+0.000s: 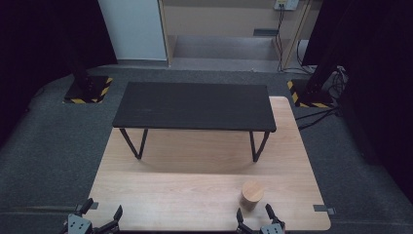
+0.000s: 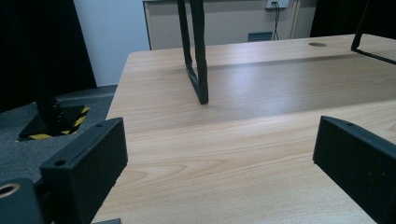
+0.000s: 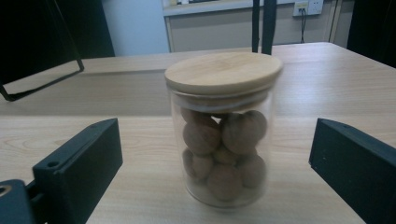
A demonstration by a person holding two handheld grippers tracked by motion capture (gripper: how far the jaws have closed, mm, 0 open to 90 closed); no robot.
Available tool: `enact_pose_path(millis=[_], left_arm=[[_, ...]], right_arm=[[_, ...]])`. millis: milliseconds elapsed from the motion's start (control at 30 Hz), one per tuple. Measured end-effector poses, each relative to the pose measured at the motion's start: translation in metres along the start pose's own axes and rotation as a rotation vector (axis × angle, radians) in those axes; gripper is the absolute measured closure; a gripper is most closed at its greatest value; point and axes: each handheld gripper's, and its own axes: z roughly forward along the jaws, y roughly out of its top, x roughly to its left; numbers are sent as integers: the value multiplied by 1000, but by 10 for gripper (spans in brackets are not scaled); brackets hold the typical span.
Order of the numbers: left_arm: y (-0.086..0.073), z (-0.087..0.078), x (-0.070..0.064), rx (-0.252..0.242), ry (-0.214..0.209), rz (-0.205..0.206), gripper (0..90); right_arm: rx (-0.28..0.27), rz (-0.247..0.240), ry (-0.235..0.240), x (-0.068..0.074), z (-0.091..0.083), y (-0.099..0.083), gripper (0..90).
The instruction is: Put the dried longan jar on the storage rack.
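A clear glass jar (image 3: 223, 154) with a round wooden lid (image 3: 223, 72) stands upright on the light wooden table (image 1: 195, 195); it holds several brown walnuts. In the high view the jar (image 1: 252, 195) sits near the table's front edge, right of centre. My right gripper (image 1: 257, 218) is open just in front of the jar, and in the right gripper view the jar stands ahead of the gap (image 3: 215, 158) between the jaws, untouched. My left gripper (image 1: 102, 212) is open at the front left corner, with only bare tabletop (image 2: 219, 158) between its jaws.
A low black bench (image 1: 195, 105) on thin metal legs (image 2: 196, 51) stands across the far half of the table. Dark carpet surrounds the table. Two black stands with yellow-striped bases (image 1: 90, 90) flank it, with cables (image 1: 316, 114) at the right.
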Motion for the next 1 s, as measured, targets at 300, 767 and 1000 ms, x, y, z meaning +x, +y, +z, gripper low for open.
enact_pose_path(millis=[300, 767, 1000], left_arm=[[-1, 0, 2, 1, 2, -4, 17], [-3, 2, 6, 3, 4, -15, 17], [-4, 3, 7, 5, 4, -19, 17]], right_arm=[[23, -44, -51, 13, 18, 9, 35], [83, -49, -103, 22, 36, 21, 68], [112, -49, -109, 21, 43, 26, 118]])
